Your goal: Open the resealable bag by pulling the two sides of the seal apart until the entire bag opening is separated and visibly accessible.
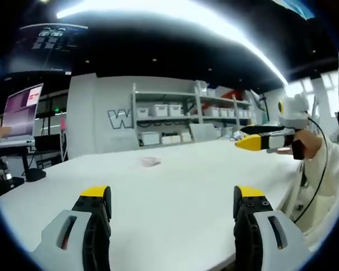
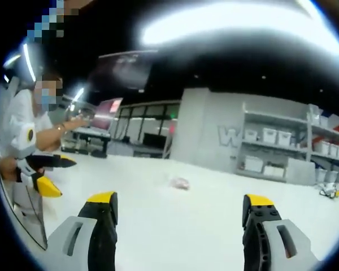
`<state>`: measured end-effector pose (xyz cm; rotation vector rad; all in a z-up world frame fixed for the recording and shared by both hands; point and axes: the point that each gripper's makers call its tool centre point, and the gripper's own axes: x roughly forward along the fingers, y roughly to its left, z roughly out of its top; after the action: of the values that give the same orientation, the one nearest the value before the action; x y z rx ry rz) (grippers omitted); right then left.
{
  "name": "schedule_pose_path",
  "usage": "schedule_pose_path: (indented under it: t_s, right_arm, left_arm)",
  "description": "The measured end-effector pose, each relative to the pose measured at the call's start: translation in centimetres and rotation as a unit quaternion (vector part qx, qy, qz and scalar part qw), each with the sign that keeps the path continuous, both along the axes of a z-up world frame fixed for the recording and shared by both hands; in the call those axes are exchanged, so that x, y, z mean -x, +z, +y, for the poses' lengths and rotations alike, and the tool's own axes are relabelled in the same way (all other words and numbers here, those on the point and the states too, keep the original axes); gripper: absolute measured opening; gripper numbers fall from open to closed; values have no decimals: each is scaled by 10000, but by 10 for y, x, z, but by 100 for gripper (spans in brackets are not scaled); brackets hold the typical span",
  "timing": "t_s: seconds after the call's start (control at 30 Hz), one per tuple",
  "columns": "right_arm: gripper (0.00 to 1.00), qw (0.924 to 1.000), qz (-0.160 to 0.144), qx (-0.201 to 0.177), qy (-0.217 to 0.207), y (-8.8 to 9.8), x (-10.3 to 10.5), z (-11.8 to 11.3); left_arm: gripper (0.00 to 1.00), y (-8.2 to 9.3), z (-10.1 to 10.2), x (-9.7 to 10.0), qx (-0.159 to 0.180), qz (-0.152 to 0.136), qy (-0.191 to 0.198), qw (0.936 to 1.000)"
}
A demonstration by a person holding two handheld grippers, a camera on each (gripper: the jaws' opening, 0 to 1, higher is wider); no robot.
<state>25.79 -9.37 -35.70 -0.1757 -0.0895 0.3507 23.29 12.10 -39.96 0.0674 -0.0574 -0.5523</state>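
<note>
- The bag lies flat on the white table, far from both grippers, near the middle of the surface. It looks small, pale and pinkish.
- In the left gripper view the bag's long axis runs about left to right across the picture. Which end has the seal — this I cannot tell, it is too small and blurred.
- In the right gripper view the bag again lies as a low, wide shape on the table, well ahead of the jaws.
- The left gripper hangs above the near part of the table. Its jaws stand wide apart and hold nothing.
- The right gripper is also wide, with nothing between its jaws.
- In the left gripper view the right gripper comes in from the right, over the table's edge, with its yellow tips pointing left — well apart from the bag.
- In the right gripper view the left gripper shows at the left side, also well apart from the bag.
- Shelves with white boxes stand behind the table.
</note>
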Motion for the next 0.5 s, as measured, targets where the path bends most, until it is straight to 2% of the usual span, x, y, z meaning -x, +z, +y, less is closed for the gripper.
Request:
schedule_pose_path:
  t_s: [0.2,0.5]
  right_arm:
    - [92,9999,83,63,-75,-6,5,-2]
    - [92,9996,171,-67,-235,-13,14,-8]
  left_arm:
    - [87,-1,2,-2,18,10,40,10000]
    - [87,5,7,-6,124,-64,150,9998]
